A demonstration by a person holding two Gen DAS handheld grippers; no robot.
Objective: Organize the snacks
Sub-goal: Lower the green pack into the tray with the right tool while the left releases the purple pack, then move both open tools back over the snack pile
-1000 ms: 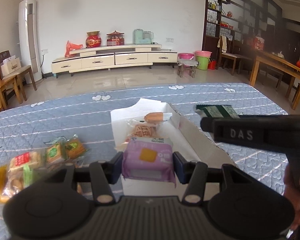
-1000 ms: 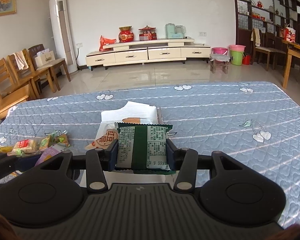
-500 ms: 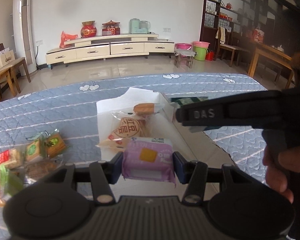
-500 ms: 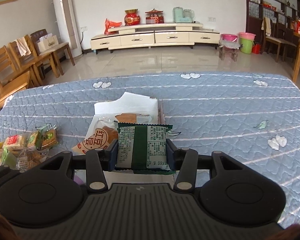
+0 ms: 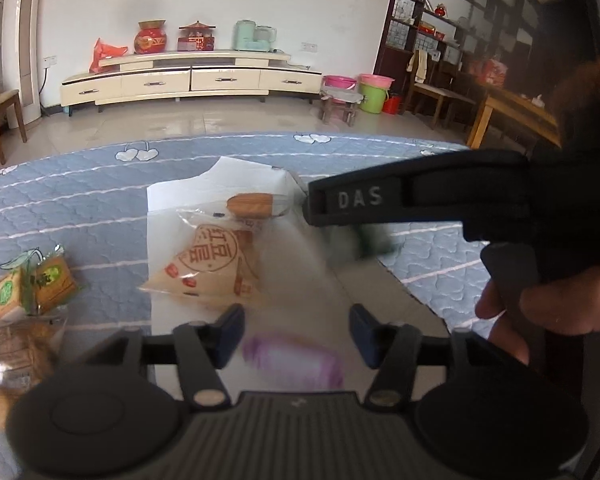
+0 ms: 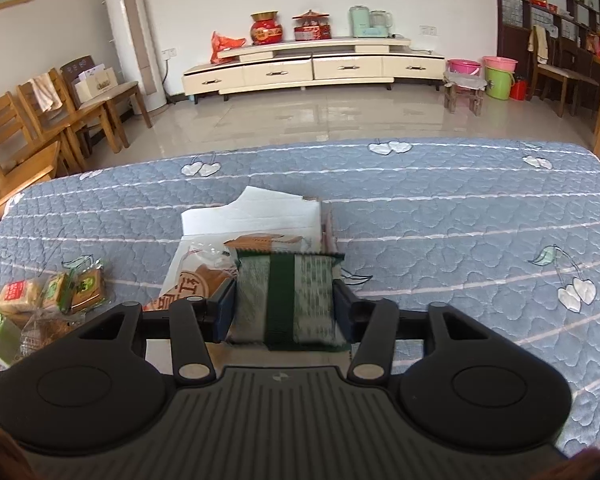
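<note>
An open white box lies on the blue quilted cover and holds a triangular packet with red print and a brown snack. My left gripper hangs over the box's near end with its jaws opening. A blurred purple packet sits below its fingers, touching neither. My right gripper hovers over the box, jaws opening too. A green packet between its fingers is blurred and slipping down. In the left wrist view the right gripper reaches in from the right, with the green packet a smear under it.
Several loose wrapped snacks lie in a heap on the cover left of the box. A person's hand holds the right gripper's handle. Wooden chairs stand beyond the left edge; the cover stretches bare to the right.
Both grippers came forward and down over the box. The purple packet, held firmly before, has dropped below the left fingers. The green packet now blurs and sags between the right fingers.
</note>
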